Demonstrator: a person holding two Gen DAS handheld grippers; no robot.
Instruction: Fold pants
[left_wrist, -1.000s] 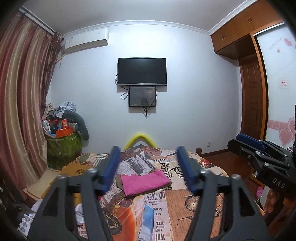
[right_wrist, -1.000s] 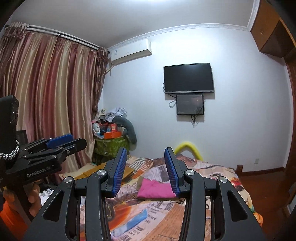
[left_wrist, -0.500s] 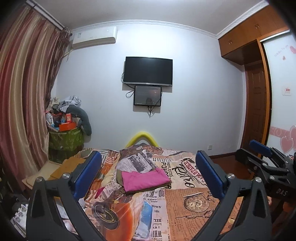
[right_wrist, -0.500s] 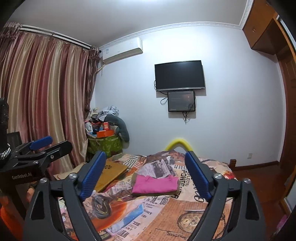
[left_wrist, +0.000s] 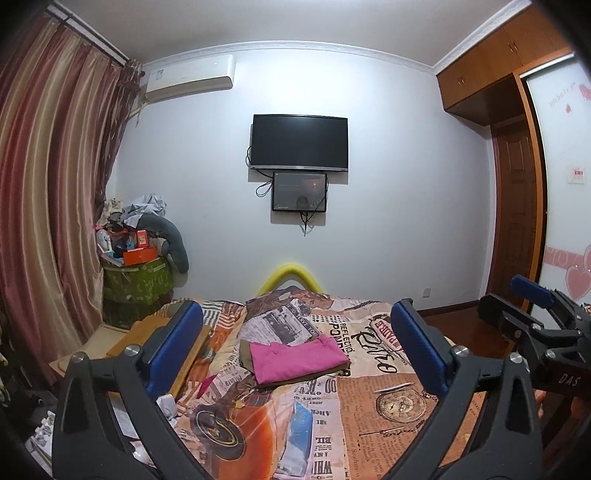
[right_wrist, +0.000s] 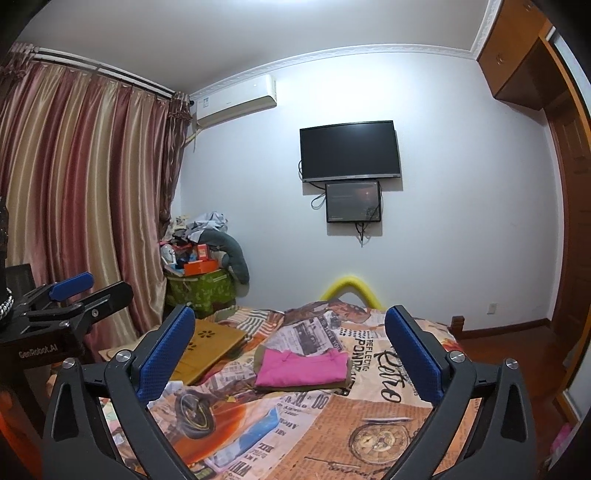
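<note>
Bedroom, patterned bedspread (left_wrist: 369, 387): folded pink pants (left_wrist: 295, 356) seen beyond, between wide-spread fingers of left gripper (left_wrist: 295, 332) and right gripper (right_wrist: 290, 332), nothing held; fold judged complete.

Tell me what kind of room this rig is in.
Almost certainly a home bedroom. A bed with a newspaper-print cover fills the foreground, folded pink pants lie on it, a TV hangs on the far wall under an air conditioner, and long curtains cover the side.

Bedspread (left_wrist: 369, 413) bare around folded pants (left_wrist: 295, 360) – wooden tray (right_wrist: 207, 347) left
</note>
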